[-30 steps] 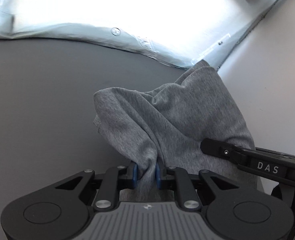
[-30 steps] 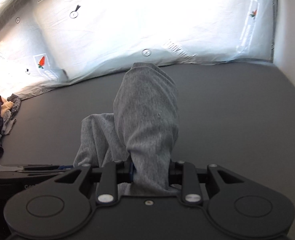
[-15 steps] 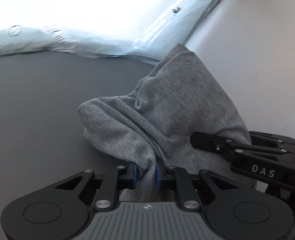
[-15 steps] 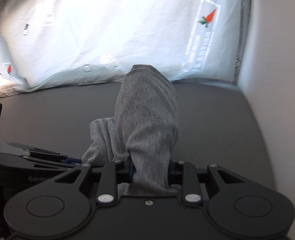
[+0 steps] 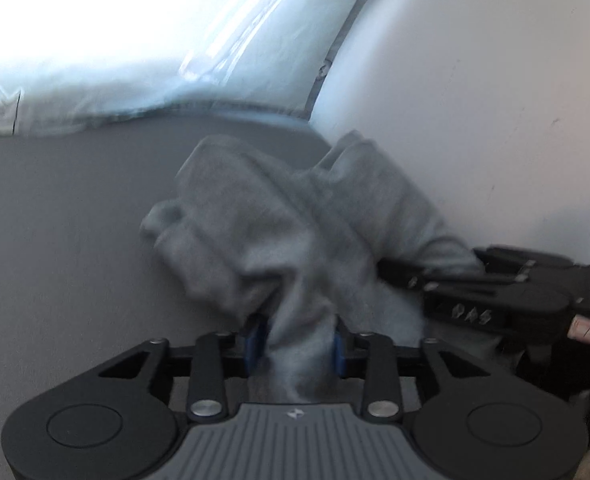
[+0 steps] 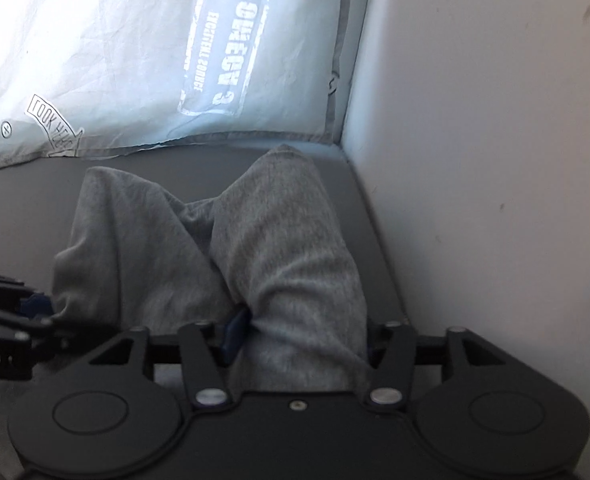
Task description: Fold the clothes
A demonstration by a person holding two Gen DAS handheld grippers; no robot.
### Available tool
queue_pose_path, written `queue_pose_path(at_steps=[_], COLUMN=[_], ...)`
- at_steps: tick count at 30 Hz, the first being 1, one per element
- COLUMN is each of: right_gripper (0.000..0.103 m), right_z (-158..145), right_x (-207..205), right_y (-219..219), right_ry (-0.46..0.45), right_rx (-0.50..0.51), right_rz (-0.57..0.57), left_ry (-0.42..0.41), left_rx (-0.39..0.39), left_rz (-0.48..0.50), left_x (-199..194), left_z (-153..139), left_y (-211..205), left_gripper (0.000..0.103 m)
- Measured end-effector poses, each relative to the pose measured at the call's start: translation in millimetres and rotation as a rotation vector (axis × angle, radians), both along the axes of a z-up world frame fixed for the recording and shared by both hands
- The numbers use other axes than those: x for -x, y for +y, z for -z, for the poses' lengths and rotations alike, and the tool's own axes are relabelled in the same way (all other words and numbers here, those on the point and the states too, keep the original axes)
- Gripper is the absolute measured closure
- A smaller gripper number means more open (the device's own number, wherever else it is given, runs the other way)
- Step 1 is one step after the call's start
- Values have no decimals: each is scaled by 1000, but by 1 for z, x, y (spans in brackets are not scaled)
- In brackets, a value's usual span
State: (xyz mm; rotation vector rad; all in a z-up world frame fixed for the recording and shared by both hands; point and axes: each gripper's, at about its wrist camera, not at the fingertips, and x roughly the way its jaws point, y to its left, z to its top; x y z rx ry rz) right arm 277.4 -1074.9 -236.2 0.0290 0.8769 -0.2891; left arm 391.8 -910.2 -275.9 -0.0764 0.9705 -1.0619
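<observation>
- left wrist view: your left gripper (image 5: 295, 344) has just been opening its jaws; the grey knitted cotton garment (image 5: 295, 232) sits between the blue pads (image 5: 251, 340), and there is a sliver of gap on the left pad, so the pinch looks let go rather than firm. the picture is blurred, so take that as a judgement.
- same view: the garment lies bunched on the dark grey table surface (image 5: 63, 220) near its far right corner, just beside the white wall (image 5: 475, 100). the right gripper (image 5: 399, 276) reaches in from the right with cloth draped over its fingers.
- right wrist view: your right gripper (image 6: 299, 340) has just been opening its jaws too; a thick roll of the garment (image 6: 287, 240) fills the gap, and the jaws stand wide and loose around it. the far end nearly reaches the back edge below the pale printed plastic sheet (image 6: 135, 40).
- handling: the cloth is soft, light and limp, it will slump, not hold a crease. take it by a hem or corner, one layer pinched.
</observation>
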Motion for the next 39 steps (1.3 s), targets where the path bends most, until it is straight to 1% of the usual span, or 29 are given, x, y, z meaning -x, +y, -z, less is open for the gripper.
queue_pose_path(at_steps=[2,4,5,6,7,8,9,11,12,13,14,15,16,17,19,22,24,25,26,27,28,29,31,32,34,36,39], right_gripper=[44,44,44,43,40,33,30,25,23,19,15,12,5,1,1,0,0,0,0,0,0,0,0,0,0,0,0], right_z=[-5,-14,-20,-29,-39,-50,-61,-86,-100,-115,-128,-142,-156,-168,-189,-219,-230,-235,-235,-237,-238,-240,-240,-239,-236,-232,-227], right_x=[4,6,6,7,9,12,15,27,34,41,50,58,67,76,96,133,152,164,175,185,196,207,221,228,241,253,279], right_y=[7,16,22,28,32,37,41,56,66,77,89,101,113,126,151,192,215,228,241,256,271,287,317,332,359,389,445], right_ry=[-26,-53,-67,-88,-117,-145,-174,-237,-278,-319,-358,-398,-437,-466,-514,-589,-612,-644,-768,-773,-779,-783,-758,-744,-743,-715,-667], right_rx=[42,98,130,152,152,153,152,111,95,79,62,44,27,9,-47,-143,-221,-244,-137,-140,-143,-145,-142,-157,-186,-233,-255], right_rz=[-3,-2,-1,6,17,27,38,61,71,82,90,98,106,114,143,177,171,165,161,152,142,132,126,131,103,73,-8], left_ry=[26,53,50,35,12,-17,-52,-170,-234,-298,-367,-440,-507,-566,-672,-759,-821,-848,-866,-873,-859,-829,-768,-728,-632,-597,-598], left_rx=[28,15,0,-14,-20,-22,-24,-22,-19,-16,-5,17,40,65,106,106,109,112,116,122,138,162,210,233,271,260,202], left_rz=[15,8,-2,-10,-16,-20,-26,-49,-63,-76,-98,-130,-157,-180,-224,-311,-376,-402,-421,-436,-452,-468,-498,-518,-569,-623,-669], left_x=[-4,-7,-8,-8,-6,-4,0,17,27,37,48,62,76,90,119,159,190,206,221,235,247,258,279,287,294,307,328], left_z=[4,2,0,-3,-10,-19,-30,-61,-77,-94,-111,-127,-143,-156,-181,-213,-231,-240,-247,-254,-260,-264,-273,-276,-277,-276,-274], left_y=[10,19,23,28,36,45,55,81,95,109,125,142,160,178,215,263,294,309,324,338,352,368,398,414,447,484,534], left_gripper=[62,58,52,50,50,50,50,48,41,34,18,9,6,1,0,0,0,0,0,0,0,0,0,0,0,0,0])
